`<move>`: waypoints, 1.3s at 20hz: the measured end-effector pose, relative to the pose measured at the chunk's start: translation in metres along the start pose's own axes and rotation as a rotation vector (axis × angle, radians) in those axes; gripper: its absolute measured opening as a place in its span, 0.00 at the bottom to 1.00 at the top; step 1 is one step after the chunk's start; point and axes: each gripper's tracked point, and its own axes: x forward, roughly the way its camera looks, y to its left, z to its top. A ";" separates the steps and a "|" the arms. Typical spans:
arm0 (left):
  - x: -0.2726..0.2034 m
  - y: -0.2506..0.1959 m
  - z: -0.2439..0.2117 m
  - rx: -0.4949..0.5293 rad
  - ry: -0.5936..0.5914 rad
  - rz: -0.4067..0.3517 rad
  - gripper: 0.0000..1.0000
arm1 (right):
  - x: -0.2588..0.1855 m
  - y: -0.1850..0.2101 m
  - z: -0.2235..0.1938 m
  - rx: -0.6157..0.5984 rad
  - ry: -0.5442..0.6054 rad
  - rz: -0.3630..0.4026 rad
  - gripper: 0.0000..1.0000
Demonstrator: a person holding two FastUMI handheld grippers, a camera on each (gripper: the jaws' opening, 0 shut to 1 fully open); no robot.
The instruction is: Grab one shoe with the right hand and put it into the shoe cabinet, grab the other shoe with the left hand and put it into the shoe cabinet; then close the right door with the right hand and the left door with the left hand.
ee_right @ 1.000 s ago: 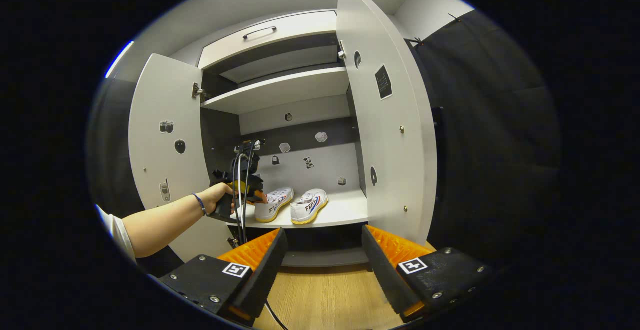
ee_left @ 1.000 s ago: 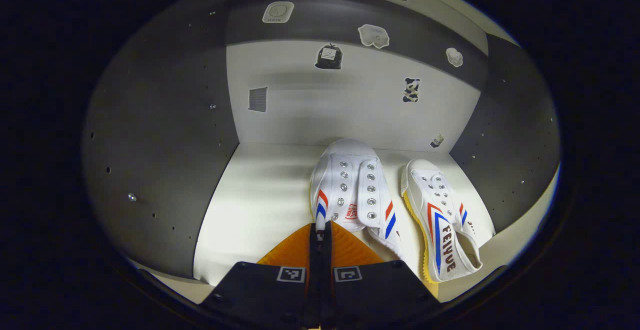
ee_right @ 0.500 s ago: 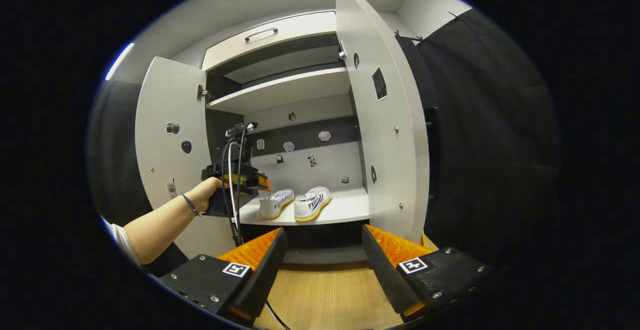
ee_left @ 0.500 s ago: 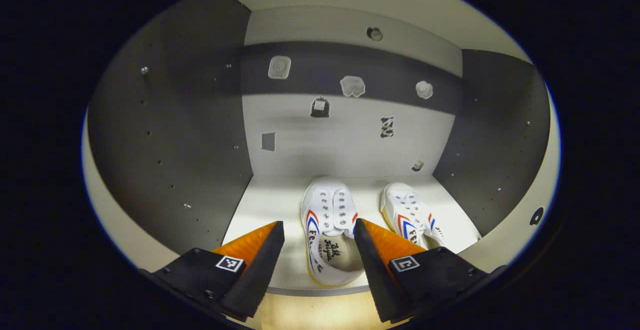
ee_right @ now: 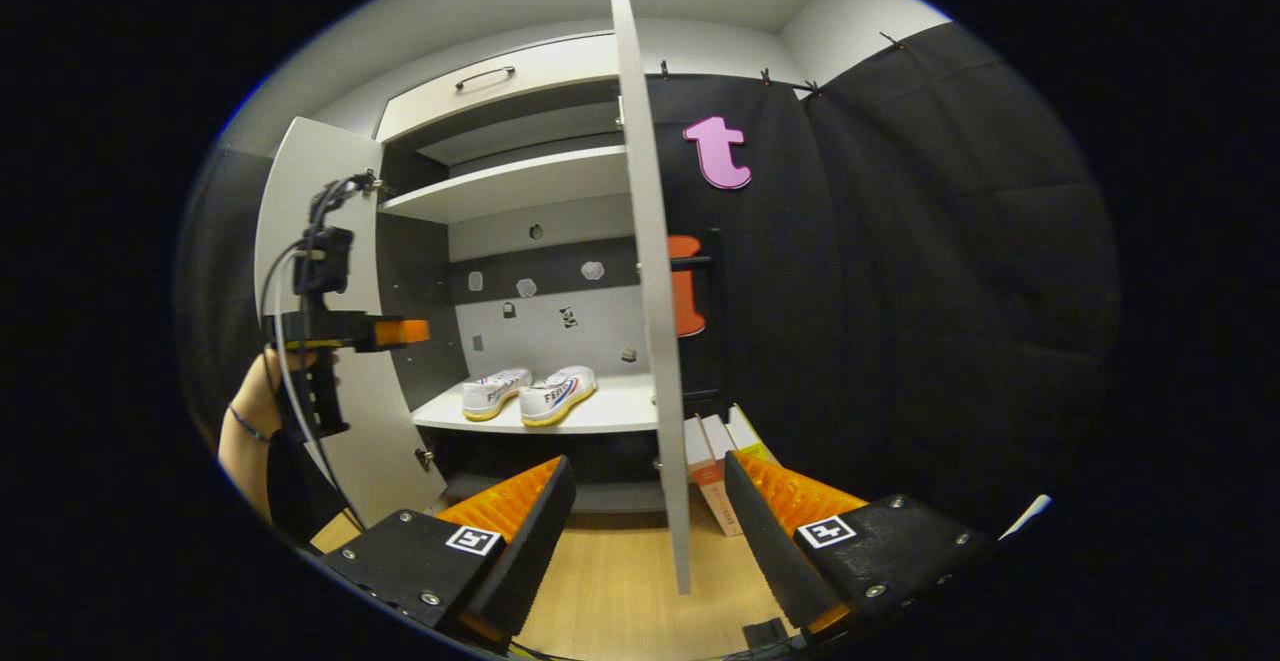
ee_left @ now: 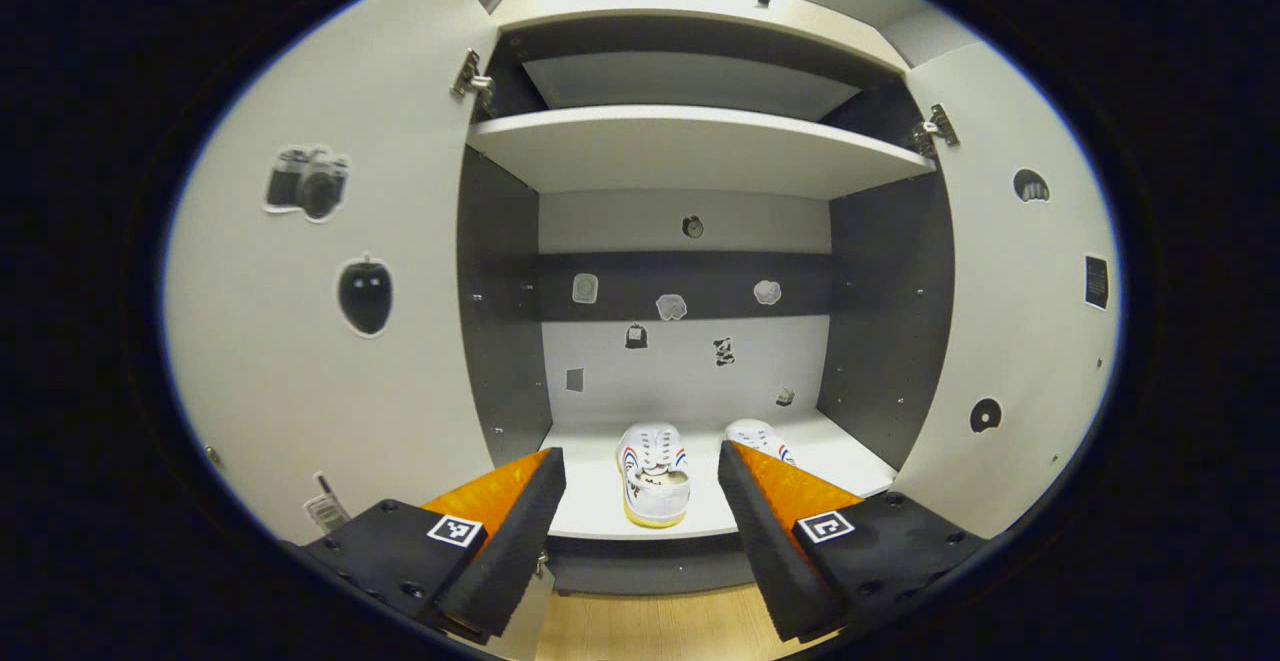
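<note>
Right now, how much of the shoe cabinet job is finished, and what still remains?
Done: both shoes stand side by side on the cabinet shelf. In hand: nothing is held; the left gripper and the right gripper are both open, in front of the cabinet. Left: the right door and the left door are both open and need closing.

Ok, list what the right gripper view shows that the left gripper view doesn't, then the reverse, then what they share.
Right gripper view: the left gripper held in a hand, the white right cabinet door seen edge-on, and flat cardboard boxes on the wooden floor beside it.
Left gripper view: a black camera sticker and a black apple sticker on the white left cabinet door.
Shared: two white canvas shoes side by side on the lower shelf, both doors open, each gripper's own jaws open and empty.
</note>
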 end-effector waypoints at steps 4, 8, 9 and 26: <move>-0.070 0.025 0.001 0.025 -0.061 0.068 1.00 | 0.015 -0.052 -0.008 -0.044 -0.001 -0.106 0.92; -0.121 0.044 -0.011 0.023 -0.085 0.090 0.99 | 0.040 -0.075 -0.025 -0.051 0.019 -0.151 0.92; -0.133 0.049 -0.013 0.028 -0.085 0.092 0.99 | 0.045 -0.076 -0.028 -0.042 0.024 -0.148 0.93; -0.188 0.119 -0.021 -0.052 -0.092 0.090 0.96 | 0.074 -0.025 -0.033 -0.066 0.006 -0.055 0.88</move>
